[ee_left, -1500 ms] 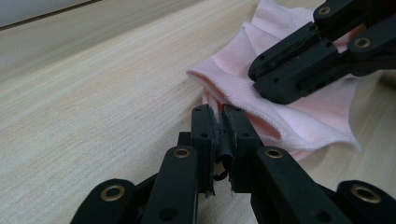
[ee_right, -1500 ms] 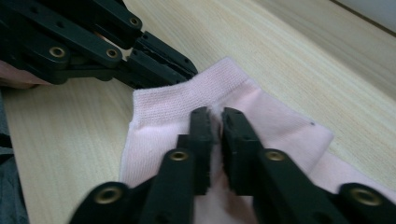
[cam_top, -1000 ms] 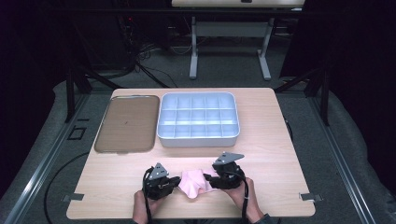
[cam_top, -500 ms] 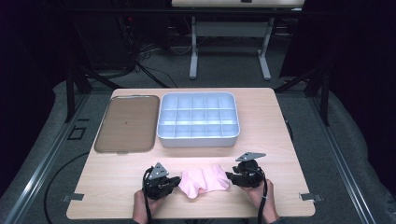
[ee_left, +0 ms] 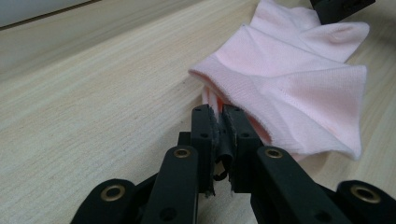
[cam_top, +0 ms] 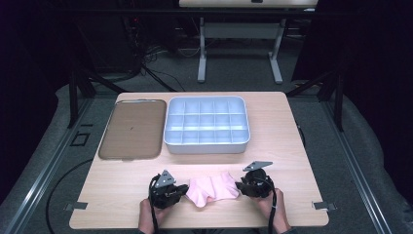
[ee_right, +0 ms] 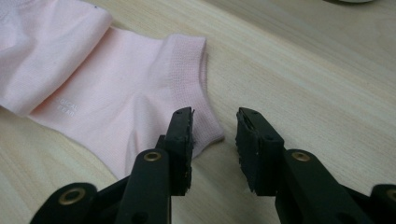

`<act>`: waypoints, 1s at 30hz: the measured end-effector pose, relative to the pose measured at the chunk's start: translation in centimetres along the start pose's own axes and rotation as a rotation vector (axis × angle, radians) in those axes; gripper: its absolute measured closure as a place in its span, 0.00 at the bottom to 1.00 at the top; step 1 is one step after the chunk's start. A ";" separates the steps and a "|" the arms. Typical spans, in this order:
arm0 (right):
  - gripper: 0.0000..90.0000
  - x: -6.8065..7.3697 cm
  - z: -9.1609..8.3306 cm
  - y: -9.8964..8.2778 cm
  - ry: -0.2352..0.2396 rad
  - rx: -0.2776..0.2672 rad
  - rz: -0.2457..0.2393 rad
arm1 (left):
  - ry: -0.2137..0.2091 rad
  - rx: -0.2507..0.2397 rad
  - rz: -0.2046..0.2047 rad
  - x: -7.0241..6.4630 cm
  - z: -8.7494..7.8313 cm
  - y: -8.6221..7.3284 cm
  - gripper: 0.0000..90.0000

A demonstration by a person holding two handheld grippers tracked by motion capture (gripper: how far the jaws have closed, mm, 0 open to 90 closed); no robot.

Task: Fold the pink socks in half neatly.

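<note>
Low over the table, left hand-held gripper pinches the pink sock; right hand-held gripper, jaws narrowing, holds nothing.

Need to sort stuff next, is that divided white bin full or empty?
Empty: in the high view every compartment of the divided white bin shows bare floor; the pink sock lies on the table.

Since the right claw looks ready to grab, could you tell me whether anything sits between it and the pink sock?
Nothing visible does. The right claw, jaws apart, sits at the pink sock's corner on bare table; the left claw pinches the other end.
</note>
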State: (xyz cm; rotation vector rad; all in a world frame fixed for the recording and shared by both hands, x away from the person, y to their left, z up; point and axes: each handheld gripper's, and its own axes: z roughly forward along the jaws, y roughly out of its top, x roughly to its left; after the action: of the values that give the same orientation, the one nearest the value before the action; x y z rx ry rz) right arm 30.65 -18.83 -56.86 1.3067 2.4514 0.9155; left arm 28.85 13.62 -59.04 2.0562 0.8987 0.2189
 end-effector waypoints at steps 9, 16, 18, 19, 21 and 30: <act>0.94 0.3 0.1 0.0 0.004 0.004 -0.024 | -0.001 0.002 0.000 0.0 0.0 0.0 0.93; 0.98 0.4 -0.1 0.2 0.007 -0.008 -0.019 | -0.008 0.003 -0.005 0.1 0.0 0.0 0.93; 1.00 0.4 -0.5 0.3 0.013 -0.019 -0.020 | -0.009 0.003 -0.004 0.1 0.0 0.0 0.93; 1.00 0.5 -0.8 0.3 0.011 -0.018 -0.026 | -0.009 0.003 -0.003 0.1 0.0 0.0 0.93; 1.00 0.6 -1.0 0.5 0.008 -0.031 -0.031 | -0.008 0.003 -0.003 0.1 0.0 0.0 0.93; 0.78 0.1 -0.5 0.7 0.019 -0.017 -0.021 | -0.005 0.003 0.000 0.1 0.0 0.0 0.93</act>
State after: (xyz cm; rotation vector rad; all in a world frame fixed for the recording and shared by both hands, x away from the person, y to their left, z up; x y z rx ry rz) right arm 30.85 -18.63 -56.05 1.2703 2.4614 0.9458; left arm 28.89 13.65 -59.03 2.0585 0.8961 0.2123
